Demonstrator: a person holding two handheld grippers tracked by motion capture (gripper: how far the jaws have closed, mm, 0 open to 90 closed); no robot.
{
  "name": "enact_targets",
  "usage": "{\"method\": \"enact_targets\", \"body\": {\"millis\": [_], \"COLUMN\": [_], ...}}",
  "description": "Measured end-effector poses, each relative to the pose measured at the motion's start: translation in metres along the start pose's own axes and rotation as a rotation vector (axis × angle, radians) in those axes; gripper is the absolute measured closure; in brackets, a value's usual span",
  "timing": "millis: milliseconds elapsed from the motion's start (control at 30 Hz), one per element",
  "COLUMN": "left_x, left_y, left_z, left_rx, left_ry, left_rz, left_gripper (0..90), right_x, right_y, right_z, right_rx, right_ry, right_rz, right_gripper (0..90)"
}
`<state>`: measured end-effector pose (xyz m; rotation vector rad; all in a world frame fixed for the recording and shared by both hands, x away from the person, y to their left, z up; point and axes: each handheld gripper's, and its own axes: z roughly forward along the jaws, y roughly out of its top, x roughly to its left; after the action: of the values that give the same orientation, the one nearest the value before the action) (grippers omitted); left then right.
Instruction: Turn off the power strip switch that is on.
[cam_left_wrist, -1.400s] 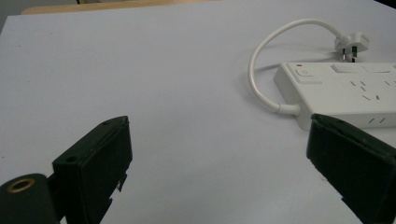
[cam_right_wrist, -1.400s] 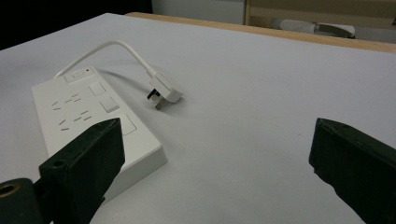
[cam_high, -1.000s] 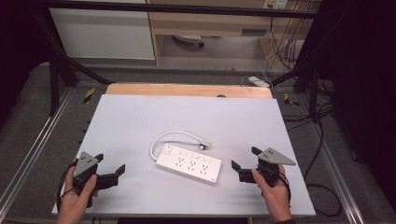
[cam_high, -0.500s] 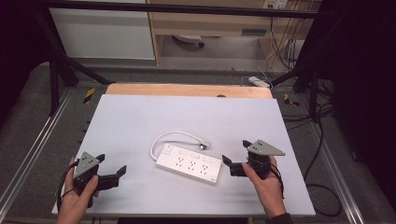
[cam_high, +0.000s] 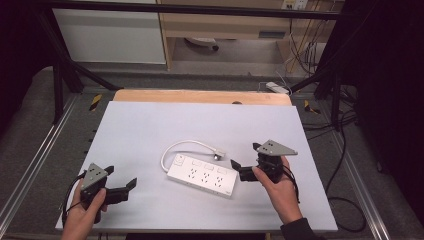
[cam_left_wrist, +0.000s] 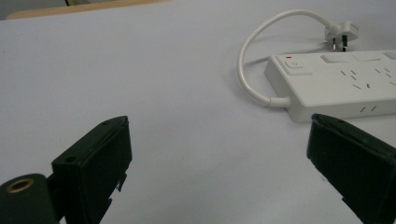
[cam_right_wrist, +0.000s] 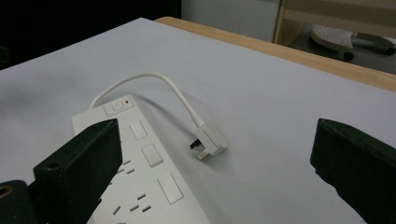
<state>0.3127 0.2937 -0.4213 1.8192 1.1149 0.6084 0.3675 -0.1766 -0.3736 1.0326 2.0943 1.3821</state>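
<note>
A big white table (cam_high: 150, 130) sits in a dim room, and a strip of light wood (cam_high: 200, 96) shows along its far edge. Near the middle of the table, a bit to the right, lies a white power strip (cam_high: 202, 175), flat, with its sockets facing up. A small red dot sits by the switch at its left end. A short white cord (cam_high: 172, 150) curls out from that end, loops around behind the strip and ends in a white plug (cam_high: 219, 151) that lies on the table just beyond the strip. The left gripper (cam_high: 120, 182) is held in a hand (cam_high: 82, 217) at the near left corner, well apart from the strip, and its two black jaws are spread wide with nothing between them. The right gripper (cam_high: 242, 165) is held in the other hand (cam_high: 277, 187) just beside the right end of the strip, and its jaws are spread wide too, with nothing in them. In the right gripper view the strip lies close under its left jaw. The floor (cam_high: 30, 125) around the table is grey, with metal rails (cam_high: 37, 165) running along both sides. Behind the table stand a white cabinet (cam_high: 112, 35) and a pale wooden shelf (cam_high: 225, 22). Dark cables (cam_high: 345, 200) lie on the floor at the right.
</note>
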Motion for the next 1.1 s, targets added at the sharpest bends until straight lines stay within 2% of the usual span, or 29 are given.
{"method": "enact_targets", "body": {"millis": [500,667,867,1000,1033,1100], "left_x": [-0.001,-0.001,0.0,-0.001,-0.001,-0.001], "left_y": [-0.001,-0.001,-0.001,-0.001,-0.001,-0.001], "left_z": [0.001,0.002,0.003,0.002,0.002,0.002], "left_rx": [0.006,0.01,0.016,0.017,0.016,0.016], "left_ry": [0.001,0.0,0.005,0.005,0.003,0.004], "left_rz": [-0.002,-0.004,-0.01,-0.006,-0.004,-0.001], "left_gripper": [6.6,6.5,6.5,6.5,6.5,6.5], "right_x": [-0.002,-0.001,-0.003,-0.003,-0.004,-0.004], "right_y": [0.021,0.024,0.025,0.026,0.026,0.027], "right_z": [0.003,0.01,0.014,0.016,0.016,0.016], "right_rx": [0.013,0.028,0.03,0.029,0.026,0.023], "right_ry": [0.024,-0.011,-0.012,-0.008,-0.006,0.006], "right_rz": [0.001,-0.005,0.009,0.024,0.027,0.034], "right_gripper": [2.5,5.2,7.6,13.1,18.8,23.9]}}
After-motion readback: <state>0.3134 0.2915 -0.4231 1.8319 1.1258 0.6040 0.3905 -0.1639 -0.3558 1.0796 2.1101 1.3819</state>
